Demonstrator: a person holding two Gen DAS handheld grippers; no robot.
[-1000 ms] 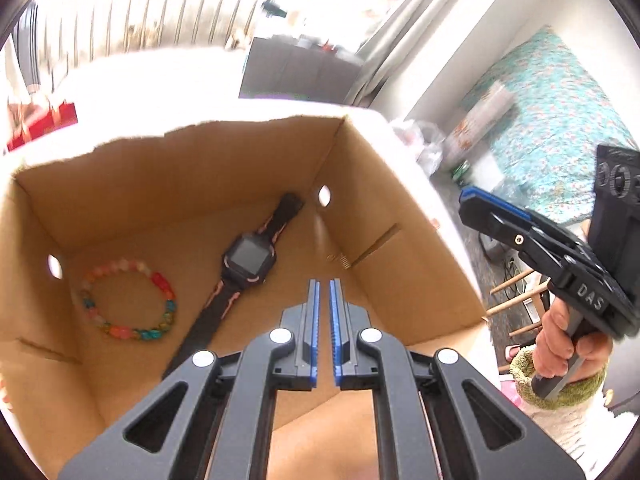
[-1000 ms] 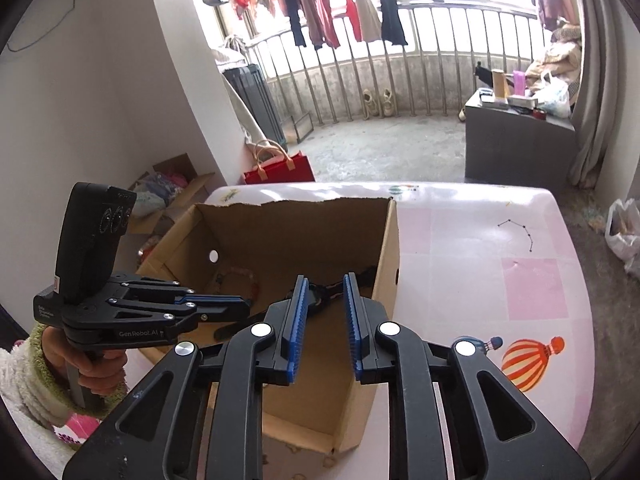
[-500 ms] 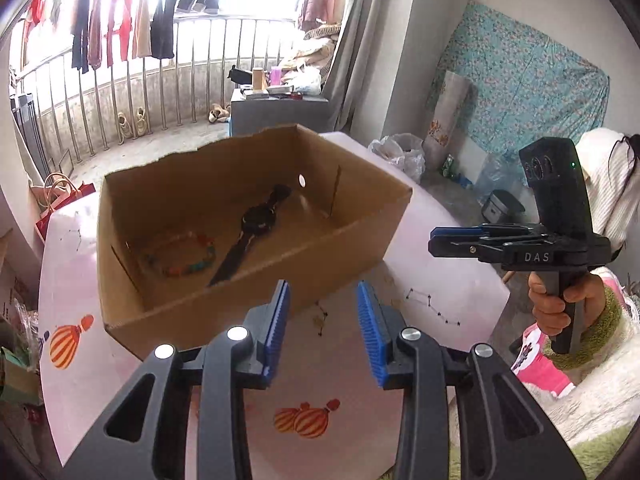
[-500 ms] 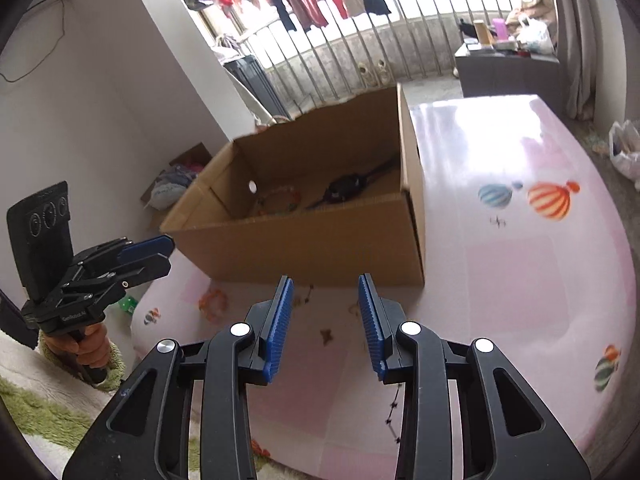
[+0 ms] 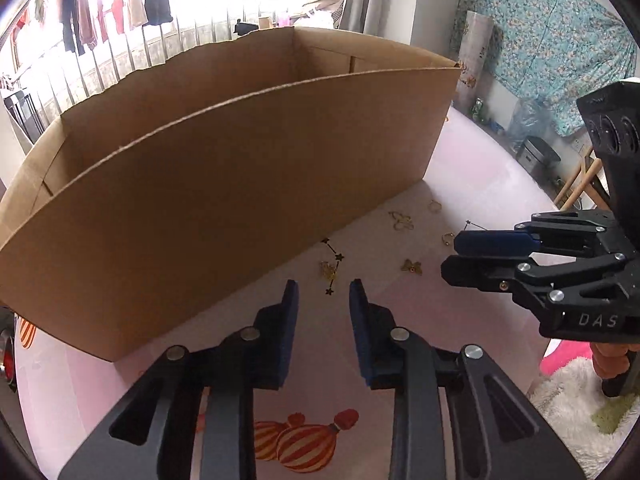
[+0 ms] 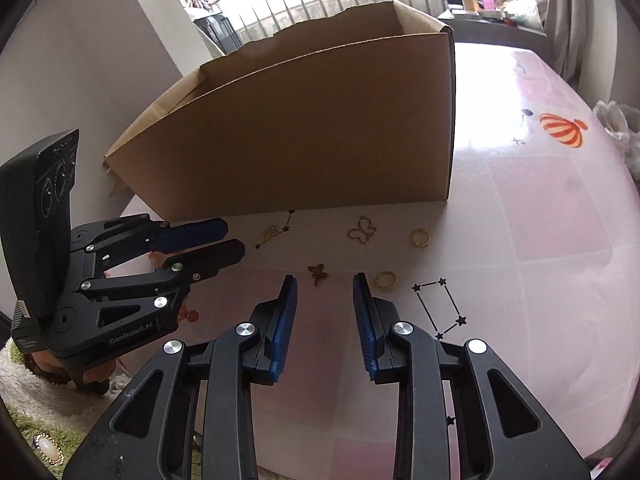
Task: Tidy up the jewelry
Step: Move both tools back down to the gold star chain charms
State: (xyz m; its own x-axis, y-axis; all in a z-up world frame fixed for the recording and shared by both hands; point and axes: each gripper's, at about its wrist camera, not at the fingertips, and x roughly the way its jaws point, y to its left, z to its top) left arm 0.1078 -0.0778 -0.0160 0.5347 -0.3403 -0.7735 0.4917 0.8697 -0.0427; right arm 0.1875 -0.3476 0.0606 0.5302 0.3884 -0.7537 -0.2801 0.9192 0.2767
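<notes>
The right gripper (image 6: pixel 325 294) is released, and the small gold butterfly charm (image 6: pixel 318 274) lies just ahead between its fingers, before the brown cardboard box (image 6: pixel 304 136). The left gripper (image 5: pixel 323 296) is also released. Picking seems next: lower, then close gently.

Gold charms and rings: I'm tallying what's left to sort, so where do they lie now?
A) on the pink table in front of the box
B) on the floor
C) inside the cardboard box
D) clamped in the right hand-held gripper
A: the butterfly charm, outline butterfly and two gold rings lie on the pink table, outside the cardboard box.
</notes>
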